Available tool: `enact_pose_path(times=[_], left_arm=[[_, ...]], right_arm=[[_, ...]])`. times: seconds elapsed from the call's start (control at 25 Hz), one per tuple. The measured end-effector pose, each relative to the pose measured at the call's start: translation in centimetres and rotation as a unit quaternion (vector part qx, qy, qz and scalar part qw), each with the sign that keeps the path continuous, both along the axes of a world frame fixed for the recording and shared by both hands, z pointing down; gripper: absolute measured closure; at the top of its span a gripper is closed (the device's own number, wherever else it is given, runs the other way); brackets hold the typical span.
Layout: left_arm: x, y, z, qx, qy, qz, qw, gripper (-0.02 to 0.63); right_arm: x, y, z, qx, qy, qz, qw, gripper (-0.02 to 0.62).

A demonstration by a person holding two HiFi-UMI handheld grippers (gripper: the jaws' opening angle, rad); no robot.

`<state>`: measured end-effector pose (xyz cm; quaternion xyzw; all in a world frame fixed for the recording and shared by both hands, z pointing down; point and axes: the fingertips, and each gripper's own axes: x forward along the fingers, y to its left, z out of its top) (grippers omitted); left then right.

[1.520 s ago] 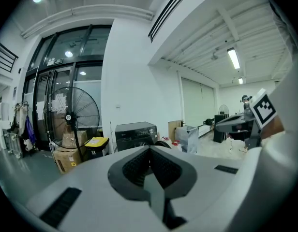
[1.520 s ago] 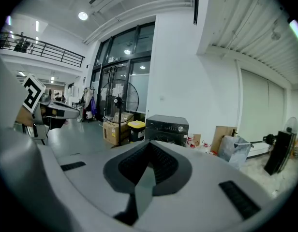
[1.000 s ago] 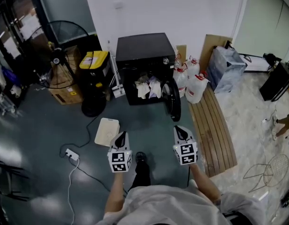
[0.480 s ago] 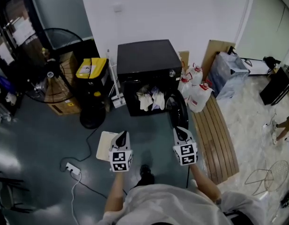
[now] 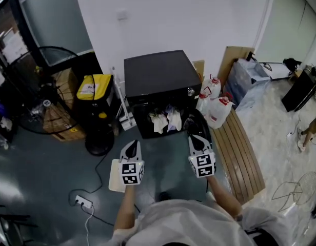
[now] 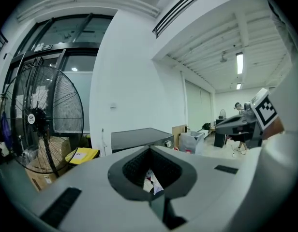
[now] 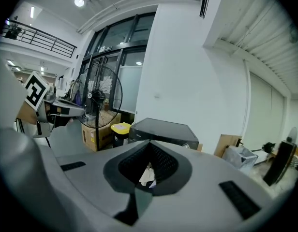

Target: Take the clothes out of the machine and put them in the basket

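A black machine (image 5: 157,78) stands against the white wall with its door (image 5: 198,128) swung open to the right. Light-coloured clothes (image 5: 166,119) bulge out of its opening. Both grippers are held level side by side in front of it, pointing at it and well short of it. My left gripper (image 5: 131,148) is shut and empty, and so is my right gripper (image 5: 197,141). The white basket (image 5: 115,181) lies on the floor, partly hidden beneath the left gripper's cube. The clothes (image 6: 151,181) show past the closed jaws in the left gripper view, and again as clothes (image 7: 147,174) in the right gripper view.
A standing fan (image 5: 39,88), a cardboard box (image 5: 63,124) and a yellow-lidded bin (image 5: 92,94) stand left of the machine. White jugs (image 5: 214,106), a grey bag (image 5: 248,75) and a slatted wooden board (image 5: 243,155) are on its right. A power strip (image 5: 83,203) with cable lies on the floor.
The person has walked towards the machine with both grippers out in front; the machine sits nearer. The basket, earlier ahead of the left gripper, is now beneath it.
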<state>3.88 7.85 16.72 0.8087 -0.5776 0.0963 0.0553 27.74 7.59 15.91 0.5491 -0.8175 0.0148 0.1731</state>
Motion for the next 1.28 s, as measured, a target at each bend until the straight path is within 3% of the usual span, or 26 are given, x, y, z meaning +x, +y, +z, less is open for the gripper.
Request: enact_pose_path(times=[0.24, 0.64, 0.92, 1.28], left_arm=[[-1.3, -4.2, 0.3, -0.001, -0.001, 0.015, 0.9999, 0.588], [-0.4, -6.3, 1.7, -0.02, -0.003, 0.035, 0.9992, 0.588], [0.2, -8.0, 3.5, -0.037, -0.005, 0.032, 0.9988, 0.588], [2.0, -13.5, 5.3, -0.052, -0.009, 0.012, 0.9985, 0.588]], right_arm=[[-1.3, -3.2, 0.5, -0.004, 0.001, 0.012, 1.0, 0.572], [-0.9, -4.4, 2.8, -0.03, 0.001, 0.027, 0.999, 0.572], [-0.4, -6.3, 5.0, -0.051, 0.001, 0.022, 0.998, 0.572], [1.1, -12.7, 7.6, -0.075, 0.002, -0.006, 0.997, 0.572]])
